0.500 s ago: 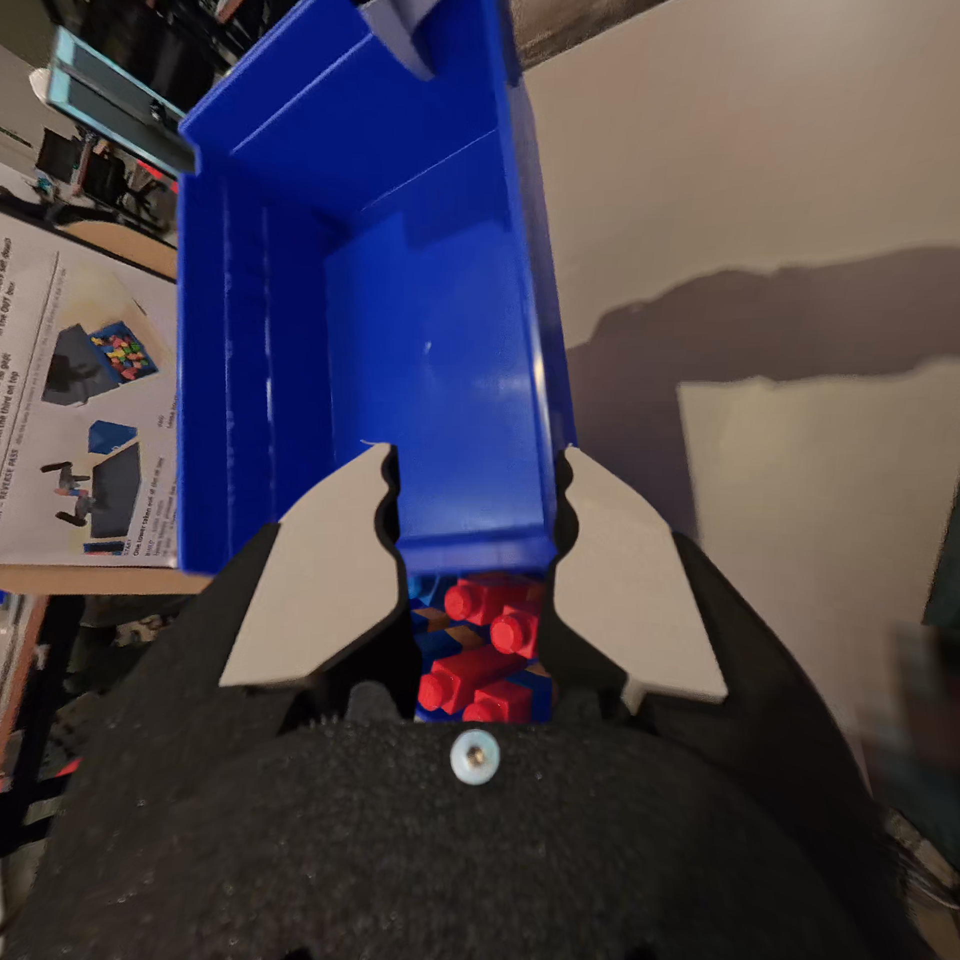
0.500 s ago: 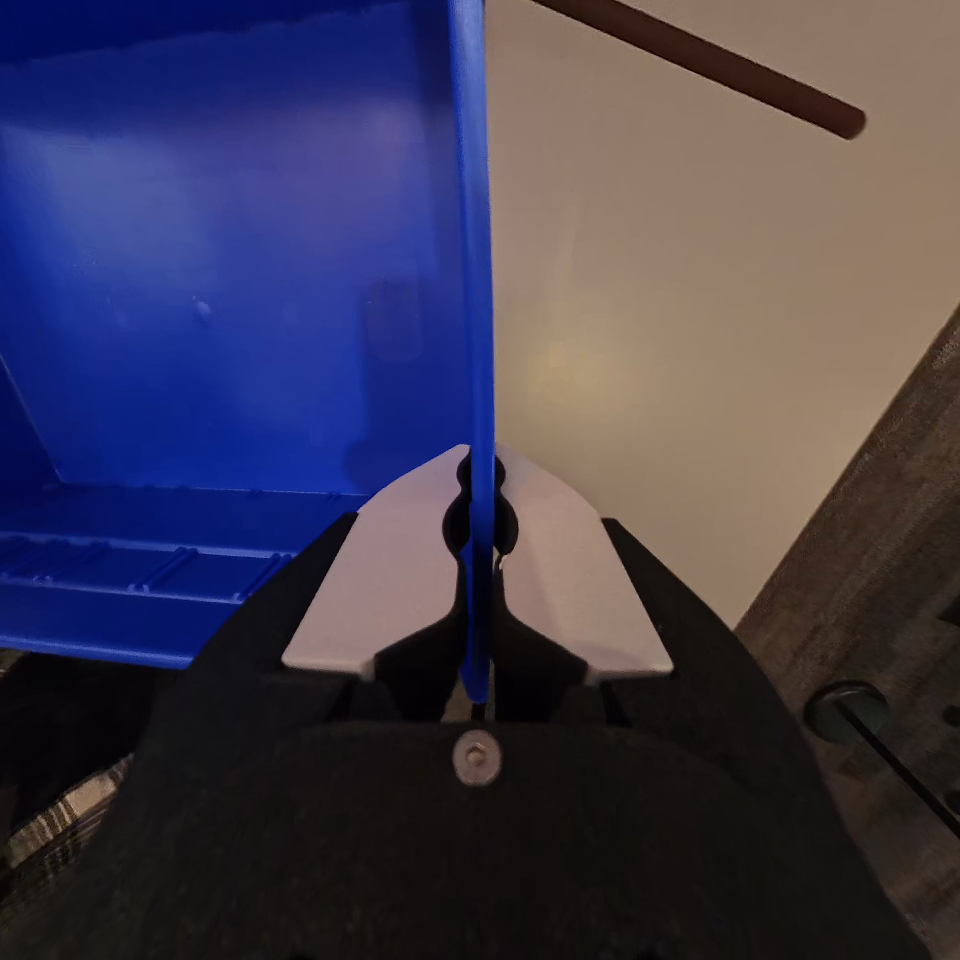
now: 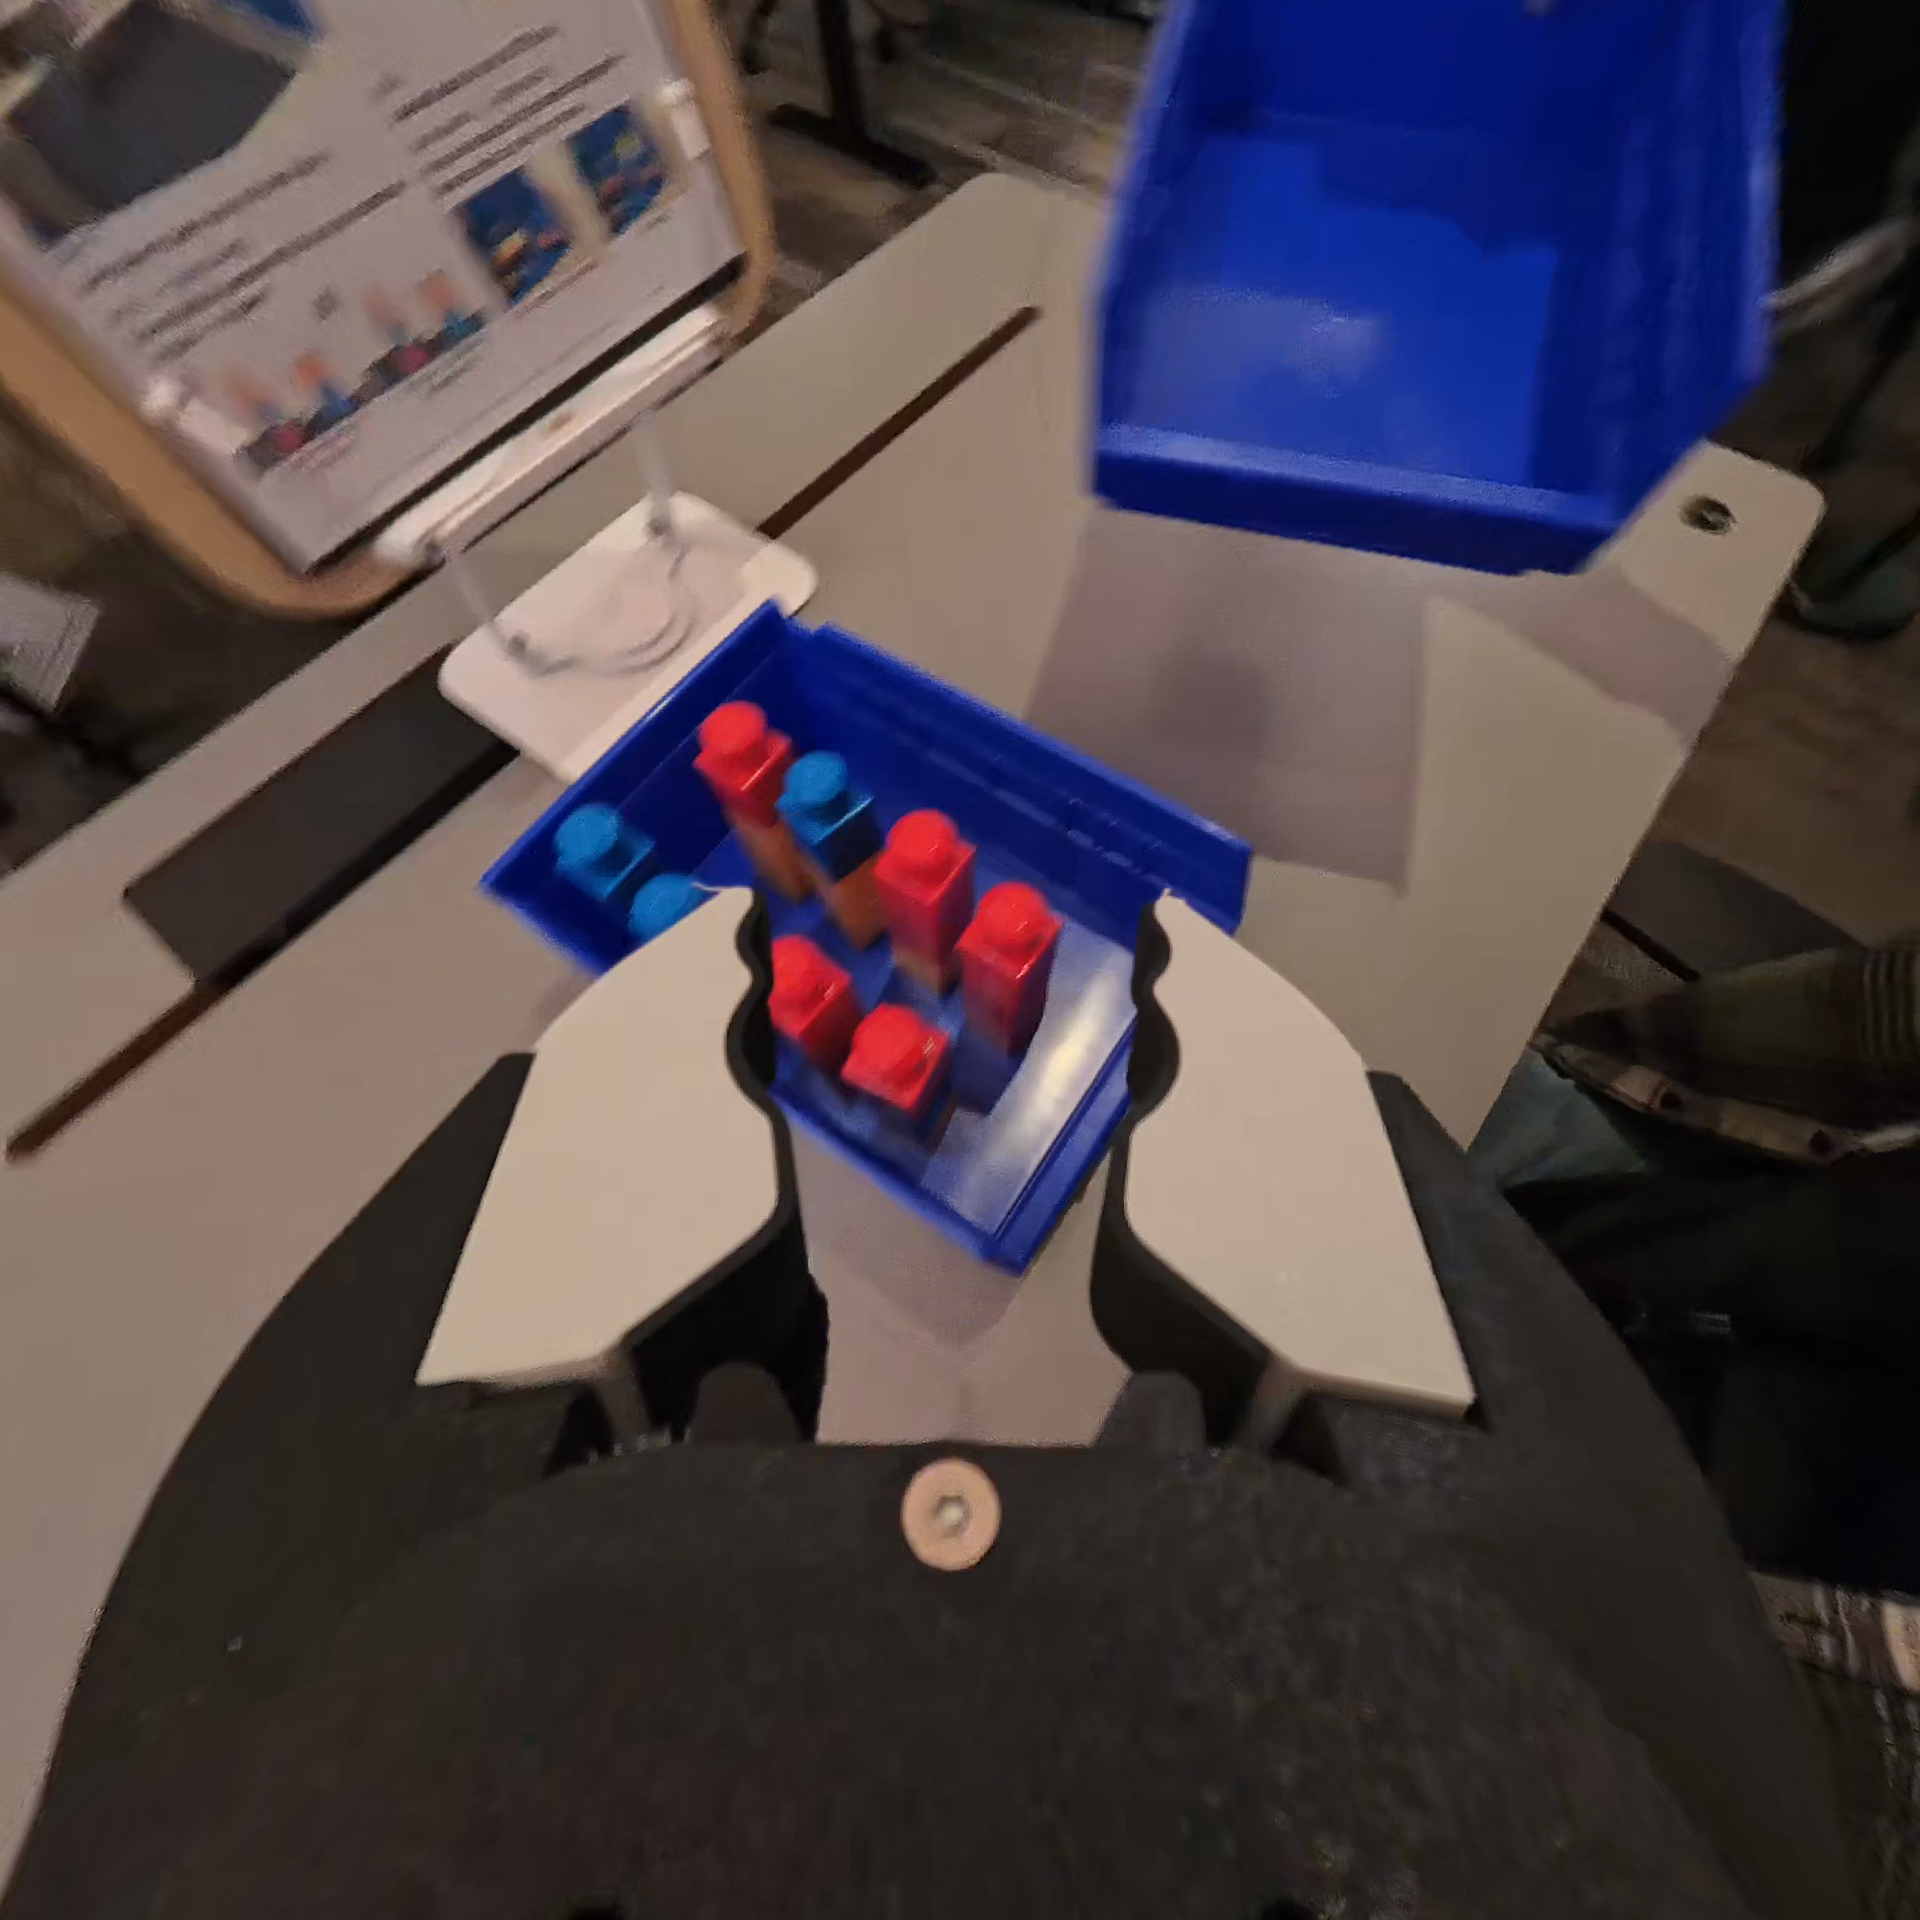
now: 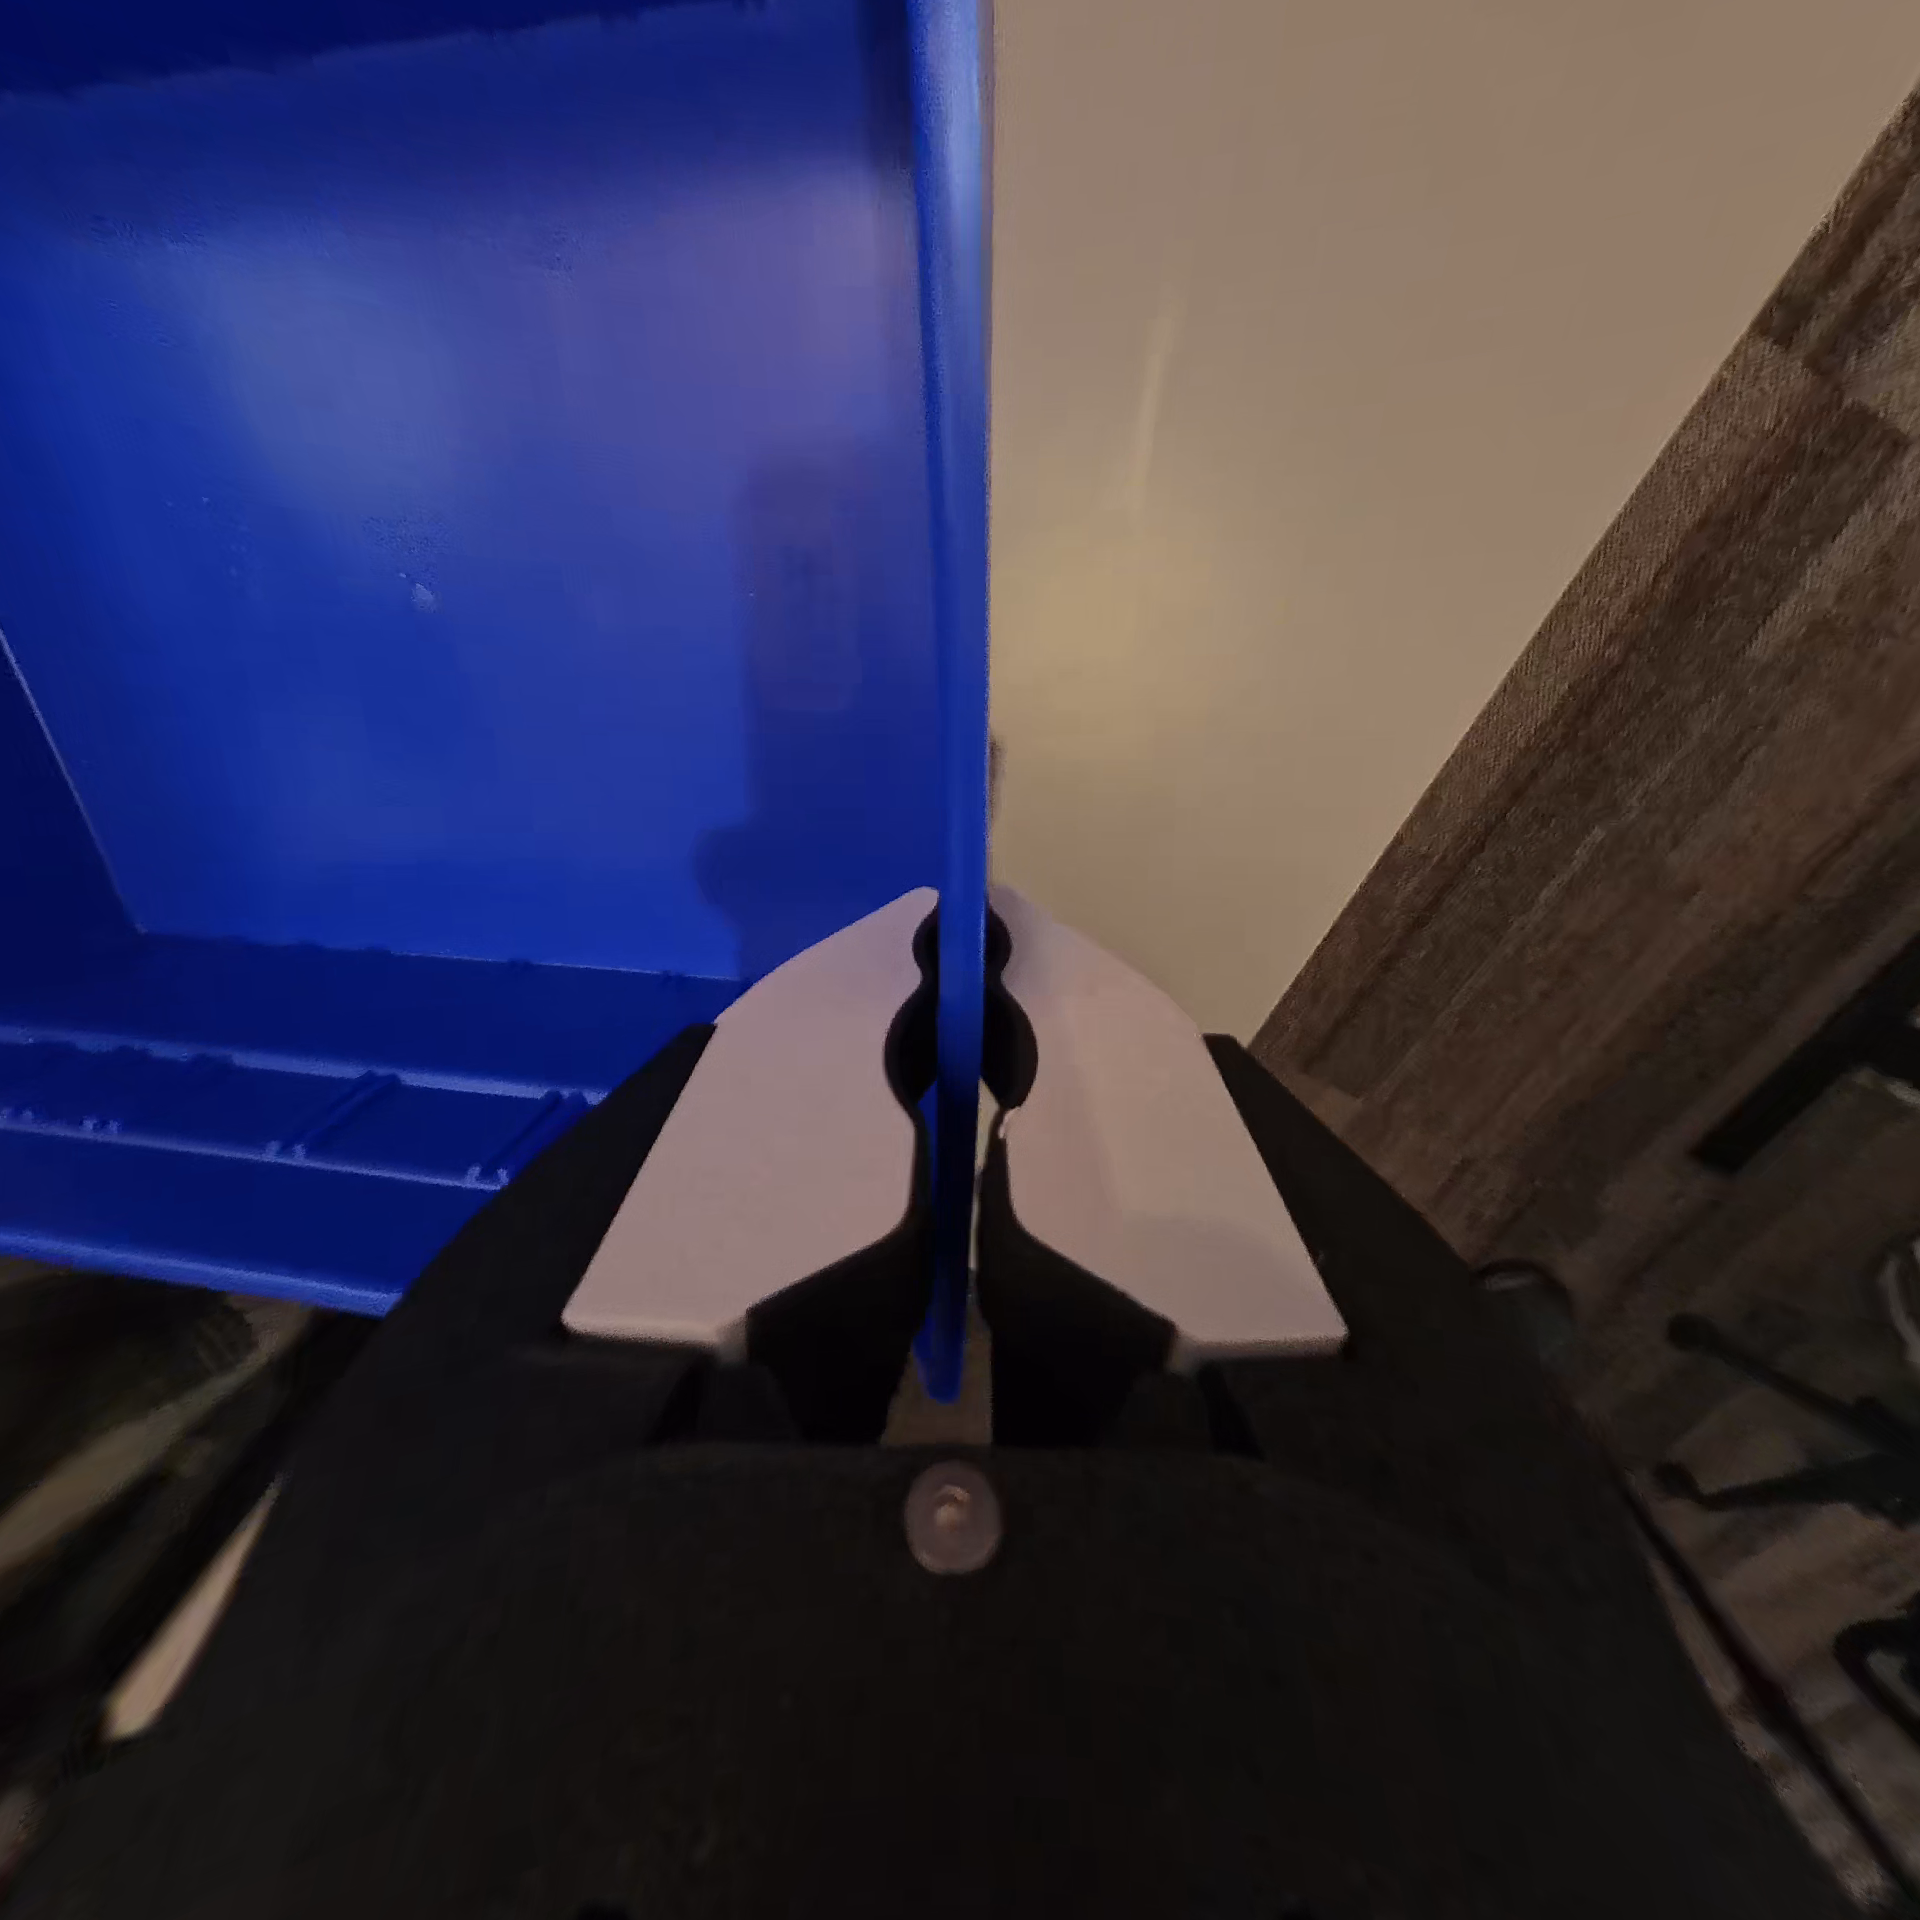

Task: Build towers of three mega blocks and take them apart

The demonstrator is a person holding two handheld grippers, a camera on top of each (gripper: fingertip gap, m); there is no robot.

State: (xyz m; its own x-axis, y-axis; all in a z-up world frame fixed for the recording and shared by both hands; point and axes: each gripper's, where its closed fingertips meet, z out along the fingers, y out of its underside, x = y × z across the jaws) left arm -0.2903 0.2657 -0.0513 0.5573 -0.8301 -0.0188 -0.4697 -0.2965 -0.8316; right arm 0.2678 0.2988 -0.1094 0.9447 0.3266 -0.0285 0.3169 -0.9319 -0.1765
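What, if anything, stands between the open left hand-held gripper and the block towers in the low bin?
Nothing visible. The left hand-held gripper hangs open above the towers in the low bin; the empty bin, clamped by the right hand-held gripper, hangs off to the side.

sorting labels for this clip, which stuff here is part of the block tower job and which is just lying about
Part of the job:
- block towers standing in the blue bin on the table
- empty blue bin held up by the right gripper
- open left gripper

Lying about:
- instruction sheet on its stand
- grey table
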